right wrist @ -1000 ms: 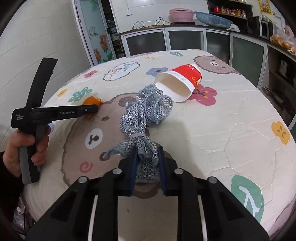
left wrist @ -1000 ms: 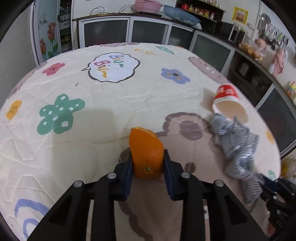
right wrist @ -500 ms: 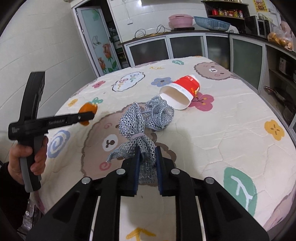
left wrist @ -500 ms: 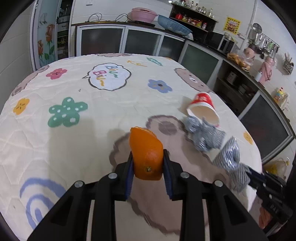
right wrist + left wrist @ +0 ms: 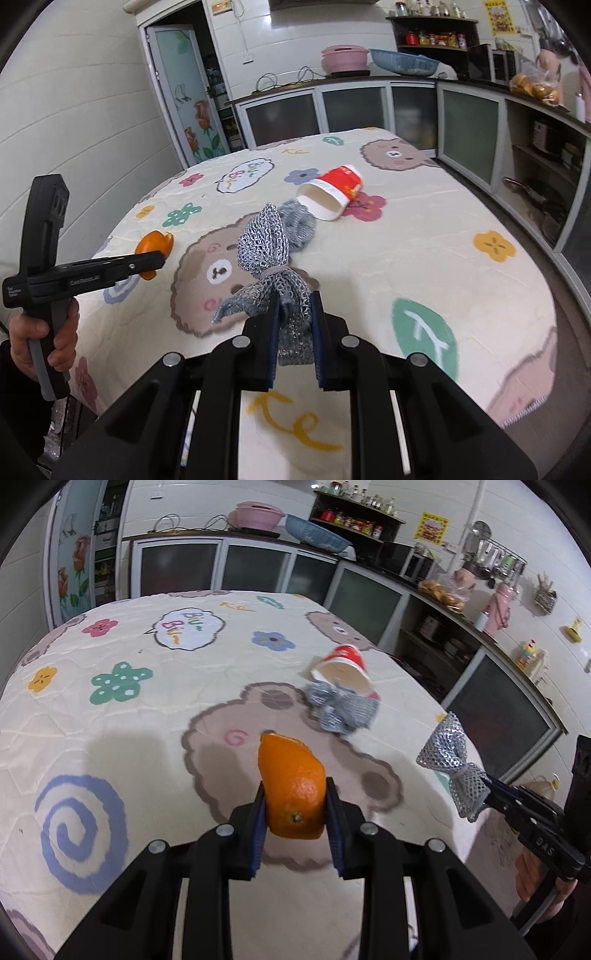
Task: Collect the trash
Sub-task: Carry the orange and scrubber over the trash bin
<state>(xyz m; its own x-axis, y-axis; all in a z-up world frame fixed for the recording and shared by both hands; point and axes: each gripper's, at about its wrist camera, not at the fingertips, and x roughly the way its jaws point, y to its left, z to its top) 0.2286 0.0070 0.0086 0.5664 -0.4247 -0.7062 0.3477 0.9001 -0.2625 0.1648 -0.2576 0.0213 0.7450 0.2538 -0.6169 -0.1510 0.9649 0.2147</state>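
My left gripper (image 5: 294, 805) is shut on an orange peel (image 5: 291, 782) and holds it above the table's near edge; it also shows in the right wrist view (image 5: 153, 245). My right gripper (image 5: 293, 317) is shut on a grey mesh net (image 5: 269, 254), lifted off the table; the net also shows in the left wrist view (image 5: 452, 764). A second grey mesh net (image 5: 341, 709) lies on the cloth beside a tipped red and white paper cup (image 5: 343, 666). The cup also shows in the right wrist view (image 5: 332, 192).
The table wears a cream quilted cloth (image 5: 424, 236) with bears and flowers. Glass-fronted cabinets (image 5: 369, 107) run along the back and right. A flowered door (image 5: 192, 99) stands at the back left. The floor (image 5: 569, 369) shows at the right.
Both grippers have risen and pulled back toward the table's near edge with their loads. The held net has come away from the second net, which stays by the cup.
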